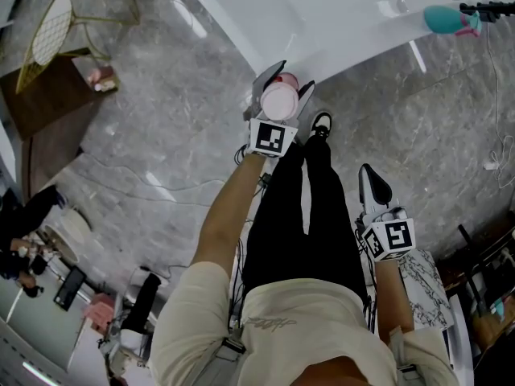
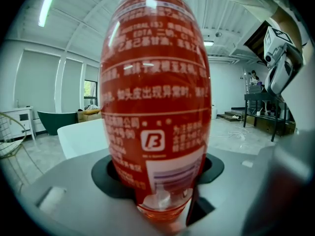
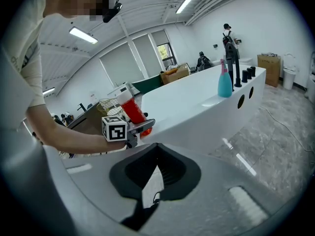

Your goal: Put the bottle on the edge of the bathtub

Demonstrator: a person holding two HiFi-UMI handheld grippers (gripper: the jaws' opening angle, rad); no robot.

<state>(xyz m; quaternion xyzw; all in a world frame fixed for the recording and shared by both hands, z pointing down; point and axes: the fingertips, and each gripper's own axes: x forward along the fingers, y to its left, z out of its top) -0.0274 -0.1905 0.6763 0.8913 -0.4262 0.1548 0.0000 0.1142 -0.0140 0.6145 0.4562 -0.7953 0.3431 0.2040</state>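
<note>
The bottle is red with a pale pink cap, and my left gripper is shut on it, holding it upright just in front of the white bathtub's rim. In the left gripper view the bottle's red printed body fills the frame between the jaws of the left gripper. From the right gripper view I see the bottle in the left gripper, next to the bathtub. My right gripper hangs low by the person's right leg, shut and holding nothing.
A teal bottle and a black tap stand on the far rim of the tub. A gold wire chair and a wooden side table are at the left. A marble-topped table is at the right. Cables lie on the grey floor.
</note>
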